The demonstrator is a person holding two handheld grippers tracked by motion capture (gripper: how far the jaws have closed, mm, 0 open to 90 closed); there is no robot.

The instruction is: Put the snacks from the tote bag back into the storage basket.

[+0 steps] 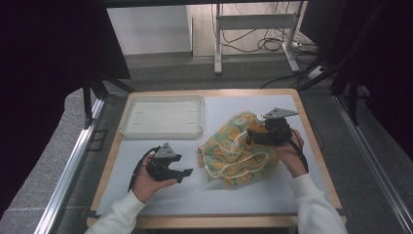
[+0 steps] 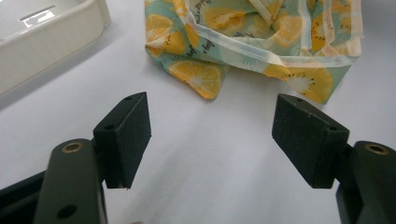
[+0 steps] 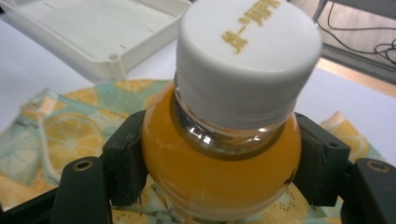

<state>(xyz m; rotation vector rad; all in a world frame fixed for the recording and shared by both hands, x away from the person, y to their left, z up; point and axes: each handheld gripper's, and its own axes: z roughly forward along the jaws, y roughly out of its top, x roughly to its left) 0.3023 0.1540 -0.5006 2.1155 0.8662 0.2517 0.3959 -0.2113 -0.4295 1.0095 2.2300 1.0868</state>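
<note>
Left tongs (image 1: 181, 174): held low at the lower left of the high view, just above the bench (image 1: 253, 195), jaws pointing toward the right of the frame. In the left gripper view the jaws stand spread, with bare bench surface between them. Nothing is gripped.

Bag (image 1: 238, 151): a fruit-print cloth bag with a pale drawstring, lying crumpled at centre right of the high view, between the two tongs. In the left gripper view it (image 2: 243, 42) occupies the upper centre and upper right of the frame, well clear of the left jaws.

Right tongs (image 1: 258, 134): positioned at the right of the high view, over the right part of the bag, jaws pointing toward the left of the frame. In the right gripper view the tongs (image 3: 219, 163) pinch a bottle (image 3: 224, 158) of orange liquid. Both pads press against the rounded shoulder of the bottle, one on each side. The white cap (image 3: 247, 56) stands above the jaws, with yellow lettering on its top. The bottle is held above the bag, whose print shows at the left, right and bottom of that frame.

Tray (image 1: 163, 117): a shallow white tray resting on the bench at the upper left of the high view, beyond the left tongs and well apart from the bag.
</note>
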